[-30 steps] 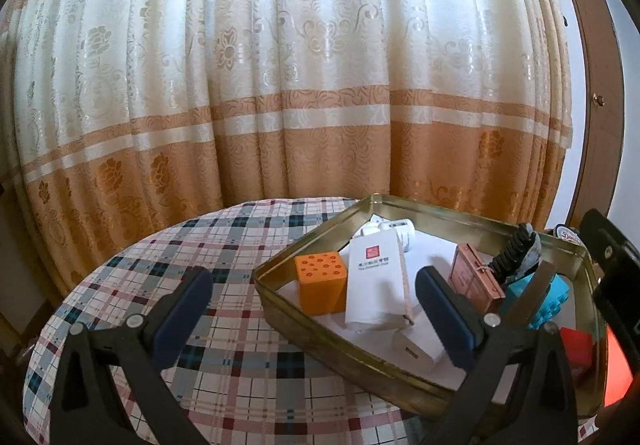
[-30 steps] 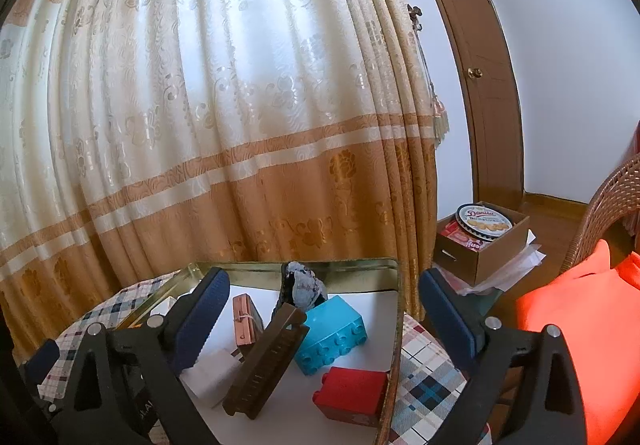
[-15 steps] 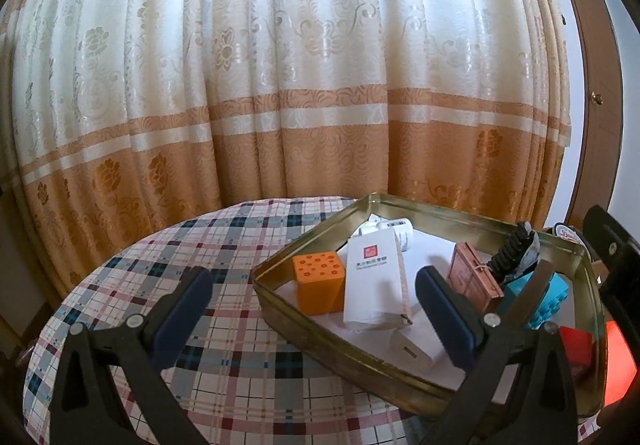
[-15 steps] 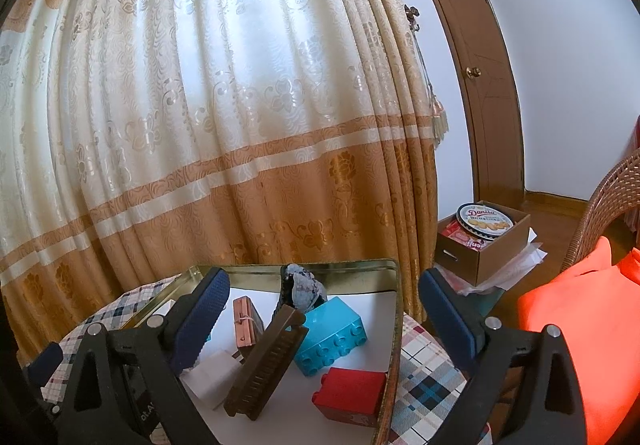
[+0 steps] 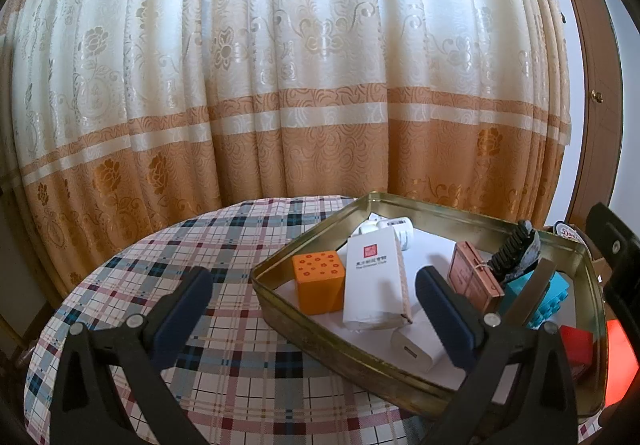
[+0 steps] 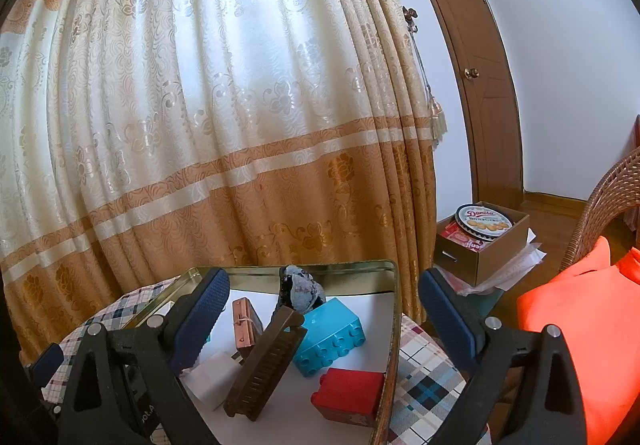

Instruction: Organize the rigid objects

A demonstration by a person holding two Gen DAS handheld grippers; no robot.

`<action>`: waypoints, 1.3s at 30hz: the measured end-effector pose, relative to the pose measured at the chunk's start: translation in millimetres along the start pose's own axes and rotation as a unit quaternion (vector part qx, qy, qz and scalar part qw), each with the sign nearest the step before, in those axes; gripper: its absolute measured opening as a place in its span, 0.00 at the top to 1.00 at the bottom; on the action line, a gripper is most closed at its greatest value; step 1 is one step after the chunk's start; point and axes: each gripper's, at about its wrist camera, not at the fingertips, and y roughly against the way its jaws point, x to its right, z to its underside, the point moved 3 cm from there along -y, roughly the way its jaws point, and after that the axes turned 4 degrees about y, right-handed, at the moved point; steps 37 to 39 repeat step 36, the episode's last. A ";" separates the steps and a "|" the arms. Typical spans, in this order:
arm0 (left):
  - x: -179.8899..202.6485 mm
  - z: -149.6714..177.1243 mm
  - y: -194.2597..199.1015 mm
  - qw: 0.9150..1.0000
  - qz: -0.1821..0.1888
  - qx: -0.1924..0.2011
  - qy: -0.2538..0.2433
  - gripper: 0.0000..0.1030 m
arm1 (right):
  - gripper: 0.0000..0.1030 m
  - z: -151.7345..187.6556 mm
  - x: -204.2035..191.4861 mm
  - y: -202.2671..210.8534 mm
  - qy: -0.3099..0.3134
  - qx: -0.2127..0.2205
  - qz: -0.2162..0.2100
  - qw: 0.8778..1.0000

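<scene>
A gold metal tray (image 5: 320, 337) on the plaid table (image 5: 240, 253) holds an orange cube (image 5: 319, 281), a white box (image 5: 374, 277), a white charger (image 5: 416, 349), a copper case (image 5: 472, 277), a brown comb (image 6: 266, 361), a blue brick (image 6: 330, 333) and a red brick (image 6: 350, 393). My left gripper (image 5: 312, 309) hangs open above the tray's near left corner. My right gripper (image 6: 324, 317) is open above the tray's (image 6: 394, 325) right half. Neither holds anything.
A cream and orange curtain (image 5: 300, 85) hangs close behind the table. To the right stand a brown door (image 6: 472, 77), a cardboard box (image 6: 488, 245) with a cookie tin on the floor, and a wicker chair (image 6: 604, 205) with an orange cushion (image 6: 580, 325).
Both views shift very slightly; the grippers drift a little while staying open. The objects in the tray have not moved.
</scene>
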 end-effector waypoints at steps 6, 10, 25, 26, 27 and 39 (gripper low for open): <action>0.1 0.1 -0.6 1.000 0.001 0.000 -0.001 0.00 | 0.06 -0.4 1.2 1.6 -0.001 -0.001 0.001 1.000; -0.1 0.5 -0.7 1.000 0.002 -0.001 -0.002 0.00 | 0.06 -0.5 1.1 0.6 0.001 0.001 0.001 1.000; 2.0 1.8 -1.5 1.000 0.010 -0.008 -0.007 0.00 | 0.06 -0.3 2.0 1.0 0.001 0.001 0.002 1.000; 1.8 2.2 -1.1 1.000 0.010 -0.009 -0.007 0.00 | 0.06 -0.3 2.1 0.9 0.001 0.001 0.002 1.000; 2.2 1.4 -1.5 1.000 0.010 -0.009 -0.007 0.00 | 0.06 0.4 1.8 1.9 0.001 0.001 0.003 1.000; 6.1 1.5 0.4 1.000 0.015 -0.006 -0.016 0.00 | 0.06 1.8 3.6 2.0 0.000 -0.001 0.004 1.000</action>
